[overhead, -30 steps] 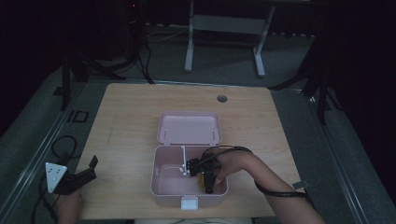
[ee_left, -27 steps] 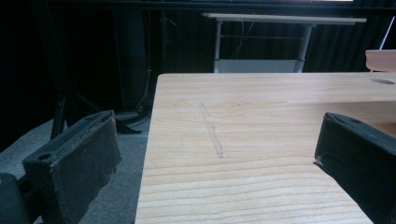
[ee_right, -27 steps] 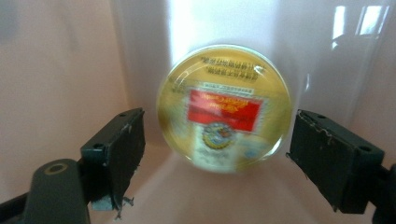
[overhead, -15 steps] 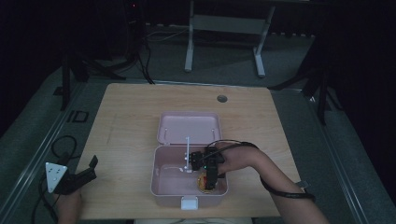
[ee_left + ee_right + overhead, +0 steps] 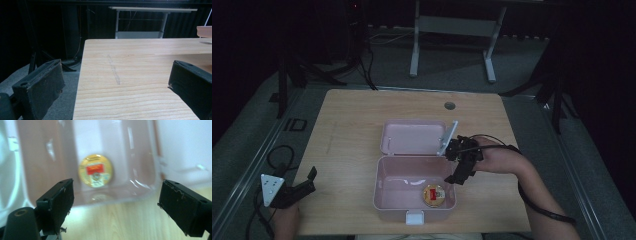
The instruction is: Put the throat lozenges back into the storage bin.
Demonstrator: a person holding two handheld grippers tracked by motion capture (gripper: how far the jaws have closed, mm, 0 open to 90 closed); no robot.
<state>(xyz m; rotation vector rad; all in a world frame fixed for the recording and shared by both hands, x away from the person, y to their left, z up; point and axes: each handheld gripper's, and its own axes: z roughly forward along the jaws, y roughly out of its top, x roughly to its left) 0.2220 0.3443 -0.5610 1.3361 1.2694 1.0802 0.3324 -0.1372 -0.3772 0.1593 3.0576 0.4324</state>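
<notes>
Landmark: pink box (image 5: 384, 192), lid open, at near-centre of wooden table (image 5: 347, 130); round yellow tin (image 5: 434, 194) with red label lies inside box, toward its near right corner. Left gripper (image 5: 301, 187) held well left of box at table's near-left edge; jaws spread wide, nothing between them, nothing touched. Right gripper (image 5: 458, 165) held at box's right rim, above it; jaws spread wide, empty; tin seen between and beyond them. Open lid (image 5: 414, 137) lies flat behind box.

Wooden table (image 5: 352, 145) bears open pink box (image 5: 412, 187).
</notes>
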